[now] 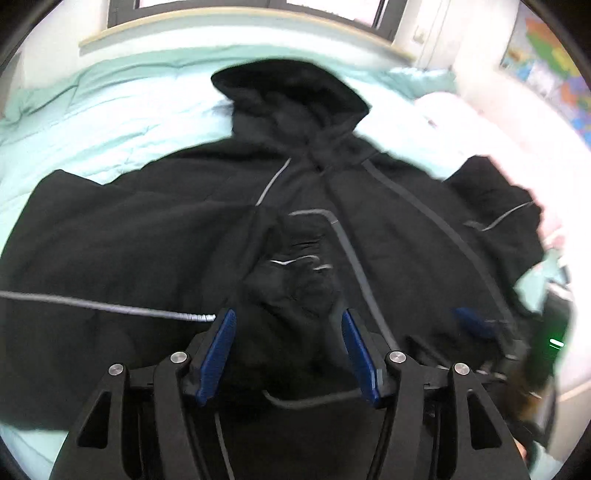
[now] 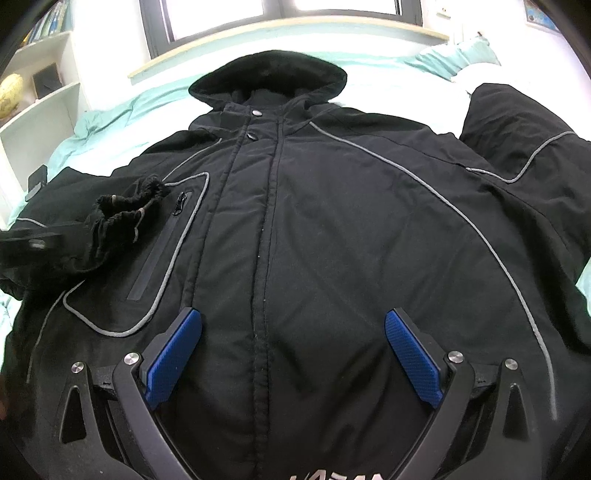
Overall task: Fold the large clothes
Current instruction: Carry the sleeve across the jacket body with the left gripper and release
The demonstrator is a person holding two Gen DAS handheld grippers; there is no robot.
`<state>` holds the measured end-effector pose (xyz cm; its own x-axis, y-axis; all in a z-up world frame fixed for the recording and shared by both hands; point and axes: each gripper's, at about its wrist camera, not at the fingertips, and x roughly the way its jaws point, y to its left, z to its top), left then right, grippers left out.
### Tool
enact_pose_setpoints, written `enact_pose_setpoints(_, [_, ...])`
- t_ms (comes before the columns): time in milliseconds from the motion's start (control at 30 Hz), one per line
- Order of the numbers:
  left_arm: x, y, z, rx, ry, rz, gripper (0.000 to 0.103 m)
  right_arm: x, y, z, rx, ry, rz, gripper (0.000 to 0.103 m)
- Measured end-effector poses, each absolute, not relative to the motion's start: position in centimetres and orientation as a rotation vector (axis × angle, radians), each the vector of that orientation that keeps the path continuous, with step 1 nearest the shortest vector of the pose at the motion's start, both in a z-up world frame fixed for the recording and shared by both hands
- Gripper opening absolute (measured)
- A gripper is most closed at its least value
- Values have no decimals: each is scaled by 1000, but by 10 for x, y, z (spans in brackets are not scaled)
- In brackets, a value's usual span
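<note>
Two grippers [image 1: 288, 325] [image 2: 293, 330] agape over black jacket [image 2: 314, 221]; shelves [image 2: 40, 96] only right view.

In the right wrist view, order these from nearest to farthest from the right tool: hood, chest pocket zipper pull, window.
From the right tool:
1. Chest pocket zipper pull, up-left on the jacket front.
2. Hood, top centre.
3. Window, behind the bed.

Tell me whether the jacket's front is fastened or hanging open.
Fastened. In the right wrist view the black jacket lies face up on the bed, its front placket closed from collar downward, with two snaps visible at the neck.
</note>
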<state>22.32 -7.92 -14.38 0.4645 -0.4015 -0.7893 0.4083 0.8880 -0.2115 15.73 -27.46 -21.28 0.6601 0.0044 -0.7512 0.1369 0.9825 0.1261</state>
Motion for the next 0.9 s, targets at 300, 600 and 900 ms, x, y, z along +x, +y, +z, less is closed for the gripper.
enact_pose_setpoints(300, [198,3,-107,-141,873,-451,64,193,-224,-145,304,906,223,96])
enact_pose_setpoints(600, [182,89,-104,-175,806,-271,64,274,-193,-202,565,1092,302,41])
enact_pose_setpoints(900, [204,90,-92,-181,796,-236,63,245,-250,-100,394,810,197,29])
